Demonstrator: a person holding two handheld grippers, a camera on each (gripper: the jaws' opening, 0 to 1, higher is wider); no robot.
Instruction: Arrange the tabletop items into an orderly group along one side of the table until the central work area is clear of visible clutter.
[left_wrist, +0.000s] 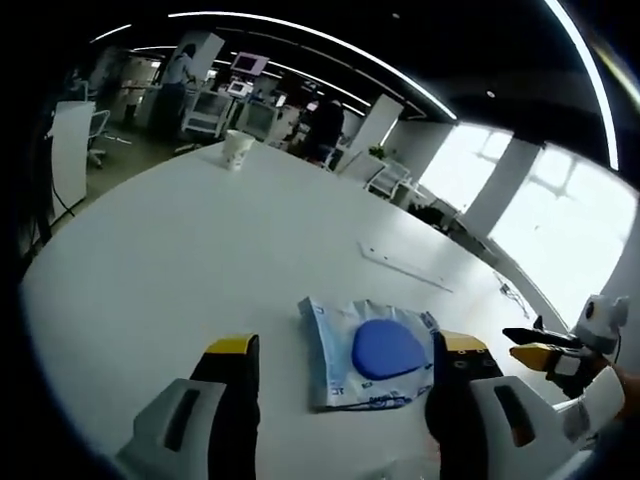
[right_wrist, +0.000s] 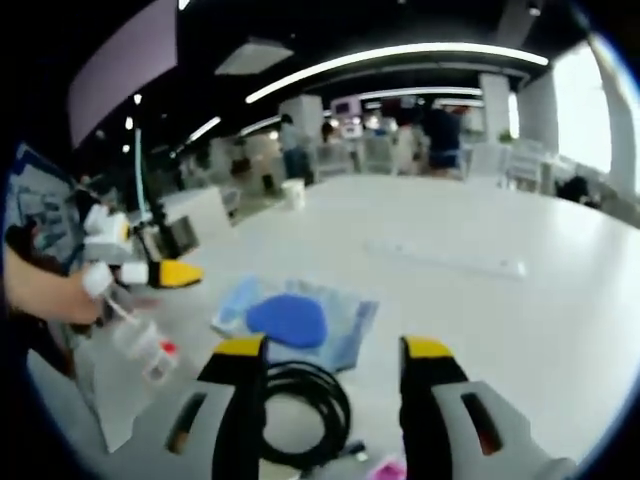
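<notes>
The left gripper (left_wrist: 345, 365) hangs low over the white table (left_wrist: 180, 260) with its jaws spread wide and nothing between them; just beyond and between the tips lies the clear packet (left_wrist: 368, 350) holding a blue round pad (left_wrist: 388, 348), flat on the table near the person. Judged from this, the step in hand is to take that packet and carry it to the chosen side. To do it well, come down over one thin edge of the wrapper rather than the domed pad, close slowly so the film does not skid, and lift only a little. Far to the left stands a paper cup (left_wrist: 237, 150), well apart; a flat white strip (left_wrist: 405, 266) lies beyond the packet to the right. In the right gripper view the right gripper (right_wrist: 335, 350) is also spread and empty, above a coiled black cable (right_wrist: 305, 410) that lies just near the packet (right_wrist: 345, 315). To its left are small vials (right_wrist: 150, 350) in a plastic bag, and something pink (right_wrist: 388, 468) shows at the bottom edge; what it is I cannot tell. The cable and the right gripper crowd the near side of the packet, so approach from the left.
</notes>
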